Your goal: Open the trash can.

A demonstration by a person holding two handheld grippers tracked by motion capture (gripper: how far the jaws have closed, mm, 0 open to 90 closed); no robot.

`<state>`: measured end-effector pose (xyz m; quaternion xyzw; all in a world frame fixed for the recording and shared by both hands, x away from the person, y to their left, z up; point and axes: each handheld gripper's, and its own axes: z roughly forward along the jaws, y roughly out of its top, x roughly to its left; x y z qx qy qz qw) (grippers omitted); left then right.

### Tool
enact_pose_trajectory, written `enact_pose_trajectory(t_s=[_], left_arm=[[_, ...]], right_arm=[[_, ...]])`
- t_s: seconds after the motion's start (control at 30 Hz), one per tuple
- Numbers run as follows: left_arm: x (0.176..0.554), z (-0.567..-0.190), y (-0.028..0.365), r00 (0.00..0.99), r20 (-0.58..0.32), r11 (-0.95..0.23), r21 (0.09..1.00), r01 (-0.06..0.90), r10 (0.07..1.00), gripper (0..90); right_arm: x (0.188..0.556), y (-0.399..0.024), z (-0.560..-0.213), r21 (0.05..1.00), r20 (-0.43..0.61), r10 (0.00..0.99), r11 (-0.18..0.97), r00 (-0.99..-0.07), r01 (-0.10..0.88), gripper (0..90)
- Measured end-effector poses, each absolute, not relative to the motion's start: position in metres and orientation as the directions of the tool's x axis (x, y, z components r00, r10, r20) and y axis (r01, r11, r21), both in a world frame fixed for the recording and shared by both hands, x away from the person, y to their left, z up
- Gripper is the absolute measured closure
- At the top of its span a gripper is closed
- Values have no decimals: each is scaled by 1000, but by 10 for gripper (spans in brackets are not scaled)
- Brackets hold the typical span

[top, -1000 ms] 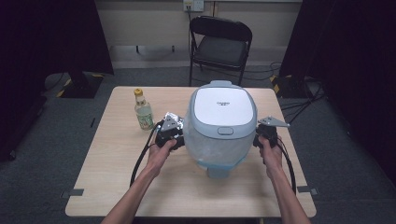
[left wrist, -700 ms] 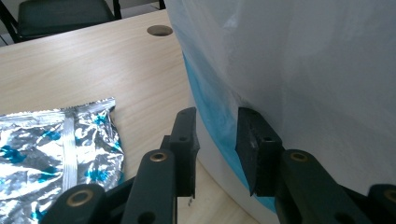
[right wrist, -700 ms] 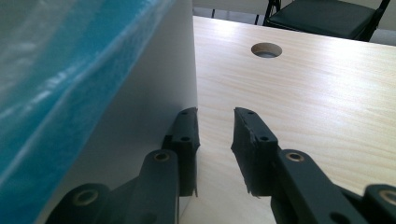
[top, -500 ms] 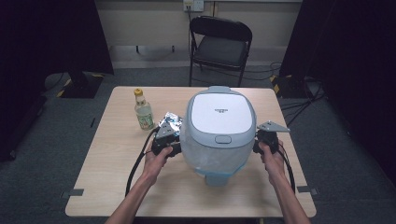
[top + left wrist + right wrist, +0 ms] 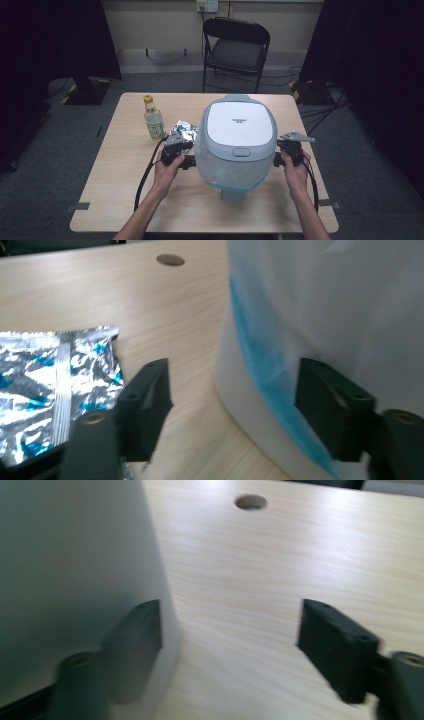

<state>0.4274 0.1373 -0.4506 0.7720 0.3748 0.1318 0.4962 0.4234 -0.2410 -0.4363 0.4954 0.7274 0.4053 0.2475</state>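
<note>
Both grippers sit low at the flanks of the big white rice cooker, and both have just been spreading their jaws. In the high view the left gripper is at the cooker's left side and the right gripper at its right, each held by a hand coming in from the near edge of the table. From the left gripper view, its 2 jaws stand wide, 1 over bare wood and the other just beside the cooker's wall with its blue-tinted film, pressing on nothing. From the right gripper view the jaws are likewise wide, 1 next to the cooker's shaded side and 1 out over the table. The cooker stands upright on the table, lid shut, in the middle toward the near edge. I'd say this is the letting-go step after setting the cooker down. Next, each hand needs to draw straight out sideways so no jaw drags on the wall. A foil packet lies just behind the left gripper, and a small bottle stands beyond it, so the left hand has less room.
</note>
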Motion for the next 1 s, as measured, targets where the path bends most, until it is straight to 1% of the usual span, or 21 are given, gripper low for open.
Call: enact_pose_trajectory(t_s=[0.03, 0.07, 0.13, 0.23, 0.3, 0.4, 0.47, 0.53, 0.7, 0.77, 0.9, 1.0], left_arm=[[428, -452, 138, 684, -167, -235, 860, 453, 710, 287], [428, -452, 139, 682, -156, -250, 854, 456, 714, 290], [427, -451, 143, 684, -143, -269, 847, 458, 715, 261], [426, -449, 151, 678, -155, -257, 847, 465, 718, 205], [425, -444, 157, 688, -176, -241, 852, 465, 704, 187], [423, -437, 163, 689, -190, -219, 861, 459, 699, 163], [422, -431, 167, 683, -170, -223, 866, 448, 710, 161], [422, -426, 171, 684, -161, -239, 860, 450, 711, 161], [418, -416, 182, 656, -136, -236, 863, 447, 743, 165], [417, -411, 186, 664, -139, -241, 862, 447, 734, 180], [411, -395, 194, 675, -142, -207, 889, 409, 724, 189], [405, -383, 195, 703, -161, -195, 896, 398, 693, 191]], right_arm=[[423, -242, -438, 830, 29, 927, 186, -375, 526, 216], [423, -243, -441, 830, 34, 929, 179, -369, 528, 227], [421, -245, -447, 822, 45, 934, 167, -354, 544, 225], [418, -251, -460, 801, 61, 941, 153, -333, 579, 225], [415, -253, -470, 785, 62, 943, 156, -326, 600, 226], [410, -253, -479, 761, 60, 939, 176, -338, 624, 226], [406, -253, -481, 753, 41, 936, 201, -350, 627, 224], [399, -253, -483, 736, -6, 930, 252, -367, 628, 221], [391, -254, -491, 722, -35, 915, 301, -403, 623, 205], [392, -256, -494, 721, -27, 915, 297, -403, 626, 205], [392, -257, -498, 735, -17, 916, 283, -400, 616, 190], [390, -258, -500, 747, -27, 916, 283, -399, 601, 189]])
